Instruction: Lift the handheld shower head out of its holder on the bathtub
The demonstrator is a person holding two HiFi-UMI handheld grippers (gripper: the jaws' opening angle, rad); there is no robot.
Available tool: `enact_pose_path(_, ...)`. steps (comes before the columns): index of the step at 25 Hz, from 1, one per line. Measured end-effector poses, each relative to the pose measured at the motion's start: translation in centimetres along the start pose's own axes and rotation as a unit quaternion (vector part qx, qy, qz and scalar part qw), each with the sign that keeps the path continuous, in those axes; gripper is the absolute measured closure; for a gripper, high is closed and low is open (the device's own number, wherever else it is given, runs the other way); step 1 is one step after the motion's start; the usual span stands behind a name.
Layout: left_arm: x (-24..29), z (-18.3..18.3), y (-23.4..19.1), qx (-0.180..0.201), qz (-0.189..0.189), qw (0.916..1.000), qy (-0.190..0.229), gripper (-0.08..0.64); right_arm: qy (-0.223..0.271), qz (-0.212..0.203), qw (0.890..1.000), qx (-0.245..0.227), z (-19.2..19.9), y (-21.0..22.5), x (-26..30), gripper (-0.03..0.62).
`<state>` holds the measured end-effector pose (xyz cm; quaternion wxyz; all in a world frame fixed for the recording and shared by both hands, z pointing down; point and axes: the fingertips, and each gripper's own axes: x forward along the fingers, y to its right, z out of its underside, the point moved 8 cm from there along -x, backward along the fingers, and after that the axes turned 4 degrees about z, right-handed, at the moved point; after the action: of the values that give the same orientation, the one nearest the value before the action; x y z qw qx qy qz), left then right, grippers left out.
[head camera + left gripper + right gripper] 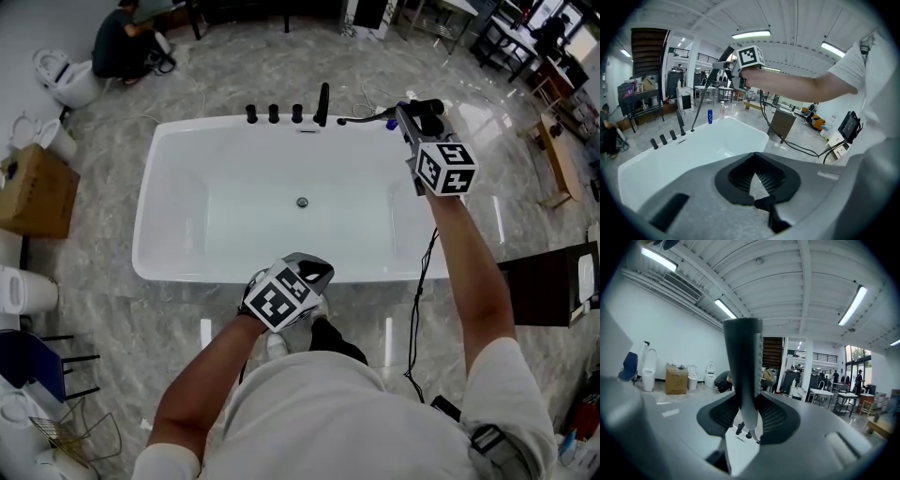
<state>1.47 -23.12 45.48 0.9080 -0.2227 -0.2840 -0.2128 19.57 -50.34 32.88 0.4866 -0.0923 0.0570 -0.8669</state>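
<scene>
The dark handheld shower head [427,107] is lifted above the far right corner of the white bathtub [150,192], and its hose [361,118] trails back toward the black taps [274,113]. My right gripper [413,120] is shut on its handle. In the right gripper view the grey handle [743,362] stands upright between the pads of that gripper [745,414]. Over the tub's near rim sits my left gripper [313,272], its jaws together with nothing in them [753,174]. From there the raised shower head [711,77] shows as a thin dark rod.
A black spout [323,103] stands beside the taps, and the drain [302,202] sits mid-tub. A cardboard box [33,192] and toilets [66,80] line the left. A person [127,42] crouches far left. A black cable [417,309] and a dark cabinet [553,281] lie to the right.
</scene>
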Motion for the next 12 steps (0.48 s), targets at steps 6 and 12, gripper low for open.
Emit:
enact_pose_path(6, -1.2, 1.8, 1.6, 0.005, 0.004, 1.0, 0.003, 0.552, 0.018, 0.009, 1.0, -0.004, -2.5, -1.8, -3.9, 0.446)
enact_pose_path(12, -1.7, 3.1, 3.3, 0.004, 0.006, 1.0, -0.001, 0.552, 0.038, 0.013, 0.999, 0.0, -4.8, -2.2, -8.2, 0.446)
